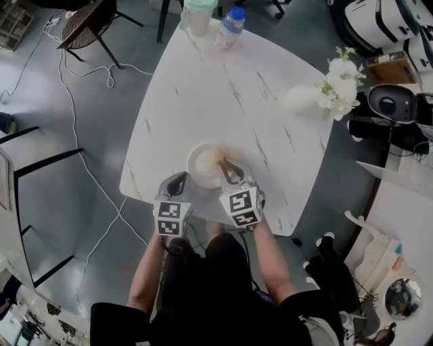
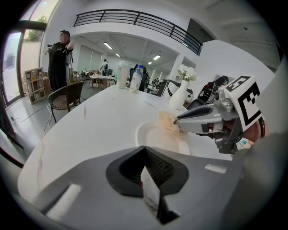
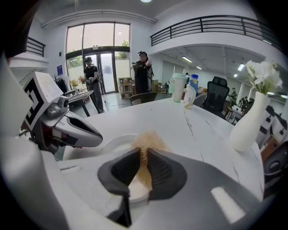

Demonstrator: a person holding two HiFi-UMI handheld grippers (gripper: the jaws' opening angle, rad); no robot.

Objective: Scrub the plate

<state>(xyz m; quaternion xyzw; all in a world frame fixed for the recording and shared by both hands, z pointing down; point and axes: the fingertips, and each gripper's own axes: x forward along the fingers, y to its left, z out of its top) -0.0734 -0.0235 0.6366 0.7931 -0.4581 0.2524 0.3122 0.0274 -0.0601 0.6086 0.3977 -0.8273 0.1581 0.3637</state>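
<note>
Head view, looking steeply down: a white marbled surface with rounded corners stands on a grey floor. Its wide middle is bare. A white plate sits close to the near edge, in front of the person. At the far edge stand a lidded cup and a blue-capped bottle; what they hold cannot be made out. Near the right edge, a white vase holds white flowers. The floor to the left is open, crossed by a thin cable.

The left tongs point at the plate's near-left rim. The right tongs reach over the plate with a tan fibrous scrubber.

Left gripper view: the left tongs' tips meet, just before the plate's near rim. Whether they touch the rim cannot be told. Ahead, the scrubber hangs over the plate, which is otherwise empty.

Right gripper view: the right tongs are clamped on the scrubber, which fans out beyond the tips above the plate. Bare surface stretches beyond.
</note>
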